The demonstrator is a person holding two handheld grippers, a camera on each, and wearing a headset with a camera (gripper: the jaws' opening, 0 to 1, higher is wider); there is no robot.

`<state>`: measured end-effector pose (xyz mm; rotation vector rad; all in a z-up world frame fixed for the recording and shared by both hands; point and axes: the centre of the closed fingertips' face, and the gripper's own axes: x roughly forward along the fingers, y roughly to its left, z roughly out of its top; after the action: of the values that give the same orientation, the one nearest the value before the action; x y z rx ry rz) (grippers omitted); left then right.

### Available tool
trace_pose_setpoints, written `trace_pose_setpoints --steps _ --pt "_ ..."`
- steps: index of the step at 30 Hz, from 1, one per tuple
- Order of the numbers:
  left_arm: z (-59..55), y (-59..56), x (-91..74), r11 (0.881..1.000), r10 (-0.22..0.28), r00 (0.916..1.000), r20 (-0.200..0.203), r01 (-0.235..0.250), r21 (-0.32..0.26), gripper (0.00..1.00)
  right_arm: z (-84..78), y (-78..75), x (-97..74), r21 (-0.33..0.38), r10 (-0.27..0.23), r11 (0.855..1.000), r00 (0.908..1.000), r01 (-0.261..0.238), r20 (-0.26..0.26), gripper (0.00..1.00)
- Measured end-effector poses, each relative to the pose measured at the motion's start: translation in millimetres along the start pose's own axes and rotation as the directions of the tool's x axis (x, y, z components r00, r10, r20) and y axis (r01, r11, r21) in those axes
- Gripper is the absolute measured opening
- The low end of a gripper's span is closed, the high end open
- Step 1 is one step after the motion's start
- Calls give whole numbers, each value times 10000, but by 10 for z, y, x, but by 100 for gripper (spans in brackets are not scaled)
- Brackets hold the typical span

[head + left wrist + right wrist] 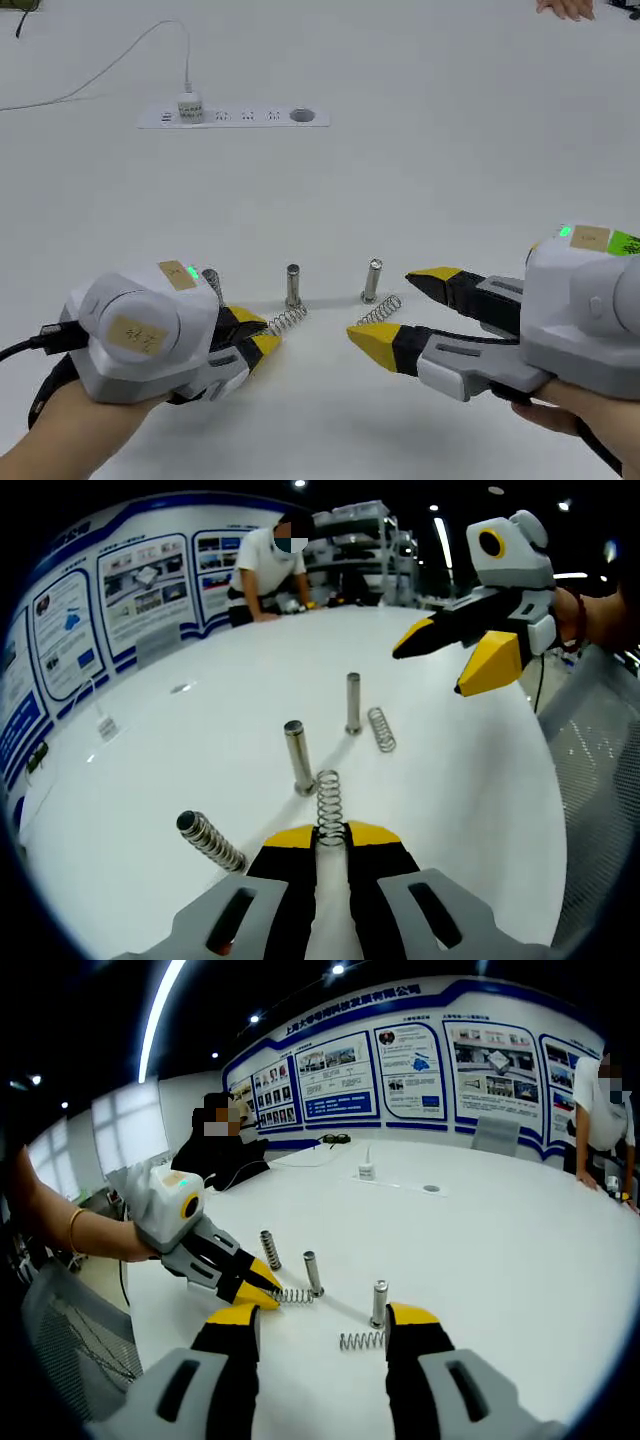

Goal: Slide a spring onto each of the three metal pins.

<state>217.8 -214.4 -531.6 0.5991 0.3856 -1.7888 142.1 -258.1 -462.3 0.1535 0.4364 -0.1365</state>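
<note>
Three metal pins stand in a row on the white table. The left pin [211, 283] wears a spring [210, 840]. The middle pin [293, 285] and the right pin [373, 280] are bare. My left gripper [262, 335] is shut on a second spring [288, 320], which points toward the foot of the middle pin [297, 757]. A third spring [380, 310] lies flat beside the right pin [379, 1303]. My right gripper [405, 308] is open, its jaws on either side of this loose spring [362, 1340] and just above it.
A white power strip [235, 117] with a plugged-in cable lies at the far side of the table. A person's hand [565, 8] rests at the far right edge. Other people lean on the table in the background [265, 565].
</note>
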Motion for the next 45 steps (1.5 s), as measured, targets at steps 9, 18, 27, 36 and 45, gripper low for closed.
trace_pose_setpoints --steps 9,18,27,36,45 --pt "179 -58 -179 9995 29 9975 710 -5 -331 10 121 77 -3 511 420 9977 9982 -441 419 51" --pt "374 -144 -354 9943 -15 9844 1758 202 -1045 10 253 180 22 1063 871 9898 9932 -952 778 47" --pt "467 -236 -468 9923 -55 9746 2241 330 -1191 10 330 323 69 1649 1483 9726 9837 -1637 1018 37" --pt "551 -330 -556 9924 -179 9614 2746 506 -1123 10 354 475 123 2491 2144 9382 9686 -2402 1261 31" --pt "582 -405 -603 9888 -244 9485 3158 694 -1319 10 348 511 158 3629 2369 8898 9597 -2769 1513 26"
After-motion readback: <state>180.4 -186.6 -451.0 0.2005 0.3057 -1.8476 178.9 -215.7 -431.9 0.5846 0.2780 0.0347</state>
